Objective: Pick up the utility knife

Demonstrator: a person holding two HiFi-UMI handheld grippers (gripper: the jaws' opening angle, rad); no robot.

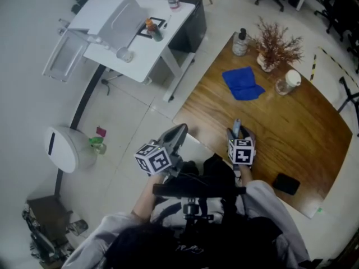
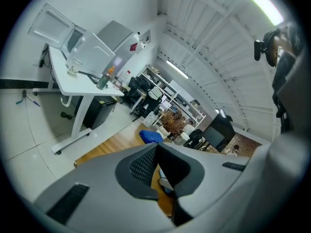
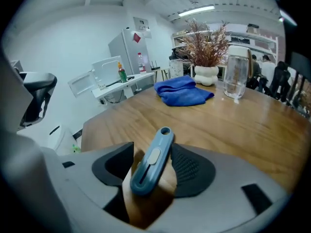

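— Wooden table (image 1: 291, 122) lies under your right gripper (image 1: 238, 132). Where is the utility knife (image 3: 151, 161)?
— It appears to lie flat on the wood between that gripper's jaws. They stand apart, with bare wood showing beside the handle. Your left gripper (image 2: 156, 149) is closed on nothing, off the table edge.
— Which step?
— Judged: the grasp. Close squarely across the handle, then lift.

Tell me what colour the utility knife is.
Utility knife: blue-grey, paler slider; best in the right gripper view.
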